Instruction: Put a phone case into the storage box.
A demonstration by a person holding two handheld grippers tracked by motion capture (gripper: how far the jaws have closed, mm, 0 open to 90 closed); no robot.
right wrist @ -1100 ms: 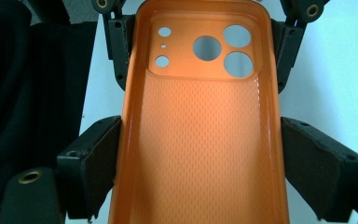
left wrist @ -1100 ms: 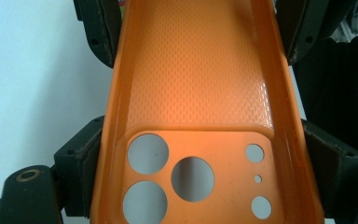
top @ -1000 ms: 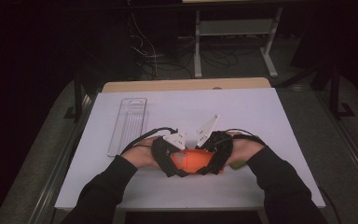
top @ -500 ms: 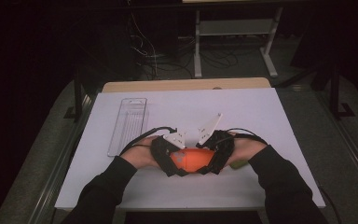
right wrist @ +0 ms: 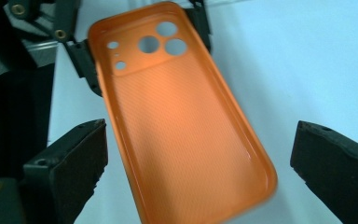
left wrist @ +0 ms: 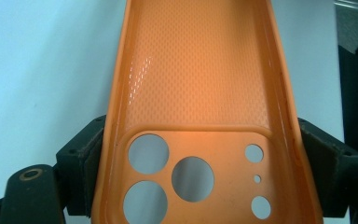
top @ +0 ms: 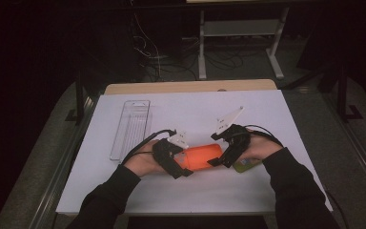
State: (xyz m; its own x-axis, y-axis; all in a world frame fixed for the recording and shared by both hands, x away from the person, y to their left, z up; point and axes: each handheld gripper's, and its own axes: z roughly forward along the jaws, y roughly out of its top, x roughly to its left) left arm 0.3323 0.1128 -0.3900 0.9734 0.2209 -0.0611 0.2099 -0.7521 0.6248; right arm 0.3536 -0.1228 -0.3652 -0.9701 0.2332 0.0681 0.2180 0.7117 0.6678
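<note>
Now our right gripper (right wrist: pixel 196 177) has just opened, pads off the orange phone case (top: pixel 204 157); left gripper (top: pixel 174 160) clamps its camera end above the table (top: pixel 267 119) — handover done; phone (top: pixel 246 165) next.

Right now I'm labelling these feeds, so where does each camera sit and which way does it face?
High view: above the person's side, looking forward and down at the white table; forearms and both grippers show.
Left gripper view: rides the left gripper, looking along jaws clamped on the orange phone case.
Right gripper view: rides the right gripper, jaws open either side of the case, just opened.
All three share the case.
</note>
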